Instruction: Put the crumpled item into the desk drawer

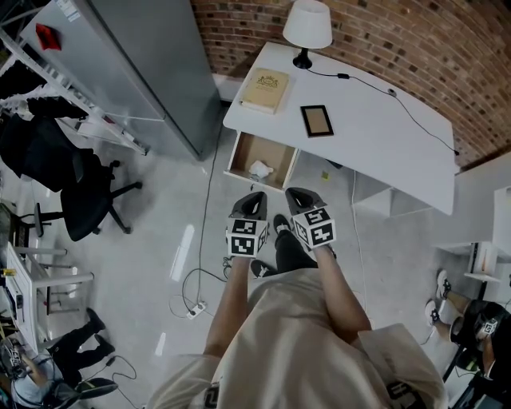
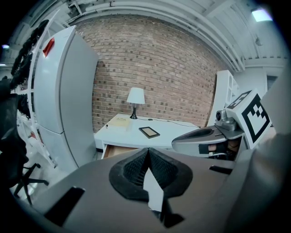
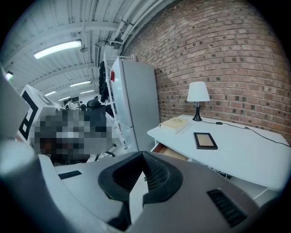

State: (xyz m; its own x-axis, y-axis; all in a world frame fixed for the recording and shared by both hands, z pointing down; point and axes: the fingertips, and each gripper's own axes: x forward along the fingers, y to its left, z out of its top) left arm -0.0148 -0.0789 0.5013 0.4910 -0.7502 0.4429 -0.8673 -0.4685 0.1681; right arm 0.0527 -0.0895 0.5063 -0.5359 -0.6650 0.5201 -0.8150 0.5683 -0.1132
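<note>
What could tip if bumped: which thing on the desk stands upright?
The white lamp, standing on a black foot; the book and picture frame lie flat.

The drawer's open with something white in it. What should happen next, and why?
Probably move the left gripper forward to push the drawer shut: the crumpled item already lies inside it, and that gripper and the right gripper are both shut, empty, short of the desk.

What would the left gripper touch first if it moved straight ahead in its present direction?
The left gripper would probably meet the front edge of the white desk beside the open drawer; nothing shows before it, though depth is unclear.
</note>
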